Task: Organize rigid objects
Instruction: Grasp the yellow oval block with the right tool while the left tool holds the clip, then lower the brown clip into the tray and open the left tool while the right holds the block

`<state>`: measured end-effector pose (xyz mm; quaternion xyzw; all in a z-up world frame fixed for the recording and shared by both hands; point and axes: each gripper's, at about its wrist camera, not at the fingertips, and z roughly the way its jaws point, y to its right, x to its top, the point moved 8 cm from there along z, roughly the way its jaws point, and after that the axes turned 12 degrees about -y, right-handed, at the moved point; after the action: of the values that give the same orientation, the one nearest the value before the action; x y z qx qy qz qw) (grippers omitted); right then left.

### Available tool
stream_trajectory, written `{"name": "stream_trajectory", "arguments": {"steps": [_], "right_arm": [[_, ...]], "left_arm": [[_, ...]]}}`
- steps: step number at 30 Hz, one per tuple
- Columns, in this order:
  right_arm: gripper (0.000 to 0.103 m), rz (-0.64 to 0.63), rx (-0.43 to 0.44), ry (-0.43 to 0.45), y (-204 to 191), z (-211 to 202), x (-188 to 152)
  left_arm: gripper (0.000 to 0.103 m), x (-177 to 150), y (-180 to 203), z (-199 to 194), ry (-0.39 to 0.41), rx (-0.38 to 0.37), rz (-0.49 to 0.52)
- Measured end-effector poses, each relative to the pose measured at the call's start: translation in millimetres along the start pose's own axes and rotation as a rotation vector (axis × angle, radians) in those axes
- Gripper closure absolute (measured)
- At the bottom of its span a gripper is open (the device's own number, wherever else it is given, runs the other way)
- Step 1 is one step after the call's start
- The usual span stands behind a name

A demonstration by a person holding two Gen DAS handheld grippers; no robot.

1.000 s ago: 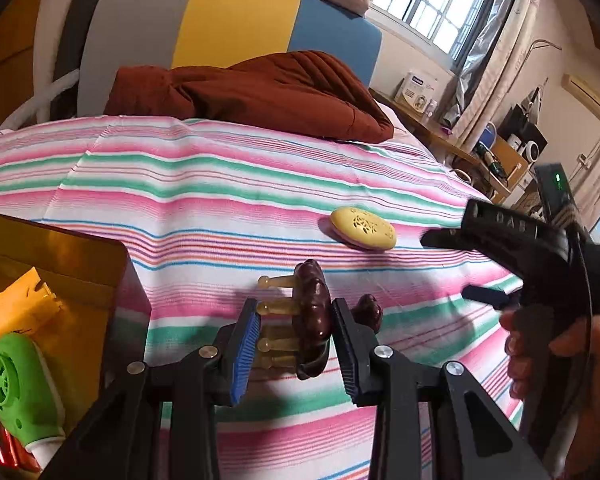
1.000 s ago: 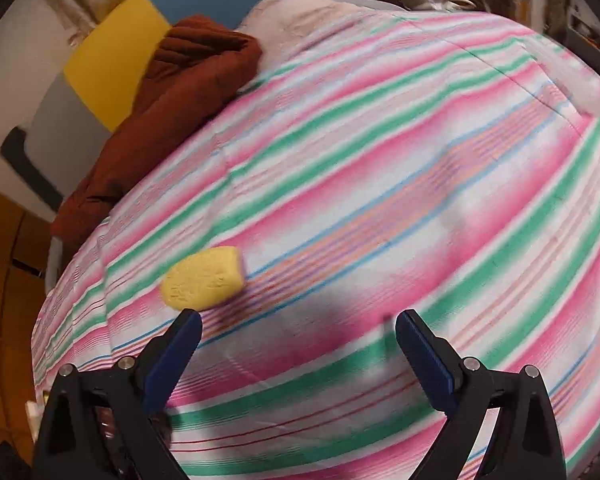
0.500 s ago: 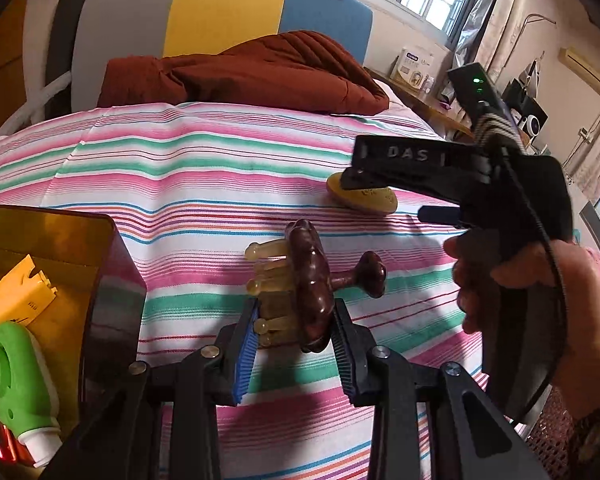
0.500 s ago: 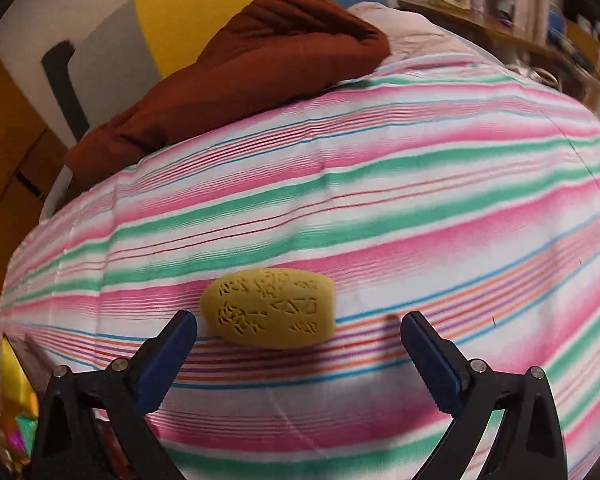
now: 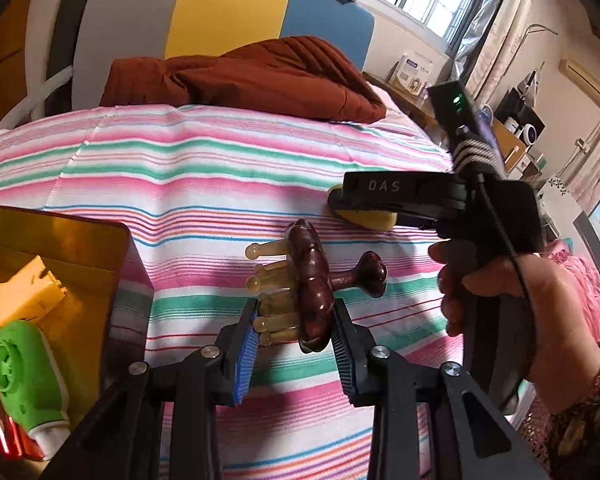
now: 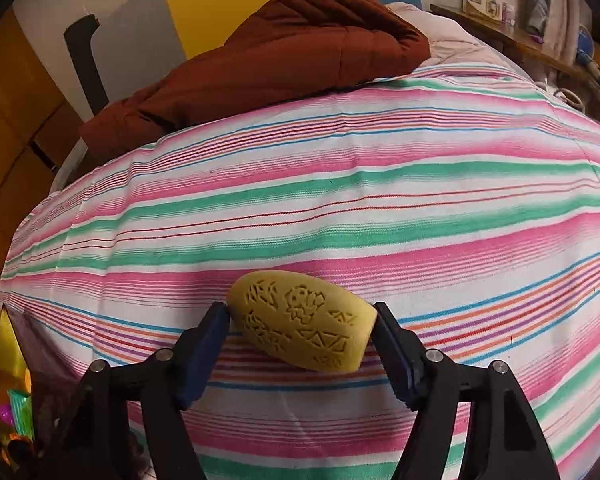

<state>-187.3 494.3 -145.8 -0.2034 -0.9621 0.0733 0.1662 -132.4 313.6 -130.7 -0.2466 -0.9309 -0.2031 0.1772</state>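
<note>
1. Left wrist view: left gripper (image 5: 294,338) clamped on brown massager (image 5: 312,288), pale prongs toward 9 o'clock, knob handle toward 3 o'clock, above striped sheet (image 5: 204,176). Amber bin (image 5: 60,240) at 9 o'clock, green-capped bottle (image 5: 20,376) inside. Right gripper (image 5: 360,206) at 2 o'clock, over yellow sponge (image 5: 374,219), held by hand (image 5: 512,304).
2. Right wrist view: right gripper (image 6: 302,340) closing, both pads touching yellow sponge (image 6: 304,330) ends, sponge on sheet (image 6: 340,200). Brown quilt (image 6: 284,56) at 12 o'clock.
</note>
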Motion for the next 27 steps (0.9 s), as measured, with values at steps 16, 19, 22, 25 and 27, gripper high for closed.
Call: {"name": "stream_trajectory", "arguments": {"steps": [16,19,22,25,27], "right_arm": [[0.02,0.004,0.02,0.132,-1,-25,9],[0.018,-0.058,-0.018,0.143,-11,-19,14],[0.018,-0.141,-0.091,0.124,-14,-4,18],[0.026,-0.176,-0.134,0.08,-9,16,20],[0.037,-0.173,-0.116,0.102,-7,14,22]], "left_arm": [[0.069,-4,-16,-60,0.094,-0.071,-0.019],[0.069,8,-29,-78,0.133,-0.091,-0.054],[0.069,20,-44,-97,0.164,-0.11,-0.09],[0.069,28,-58,-116,0.201,-0.104,-0.106],[0.069,34,-72,-133,0.224,-0.098,-0.126]]}}
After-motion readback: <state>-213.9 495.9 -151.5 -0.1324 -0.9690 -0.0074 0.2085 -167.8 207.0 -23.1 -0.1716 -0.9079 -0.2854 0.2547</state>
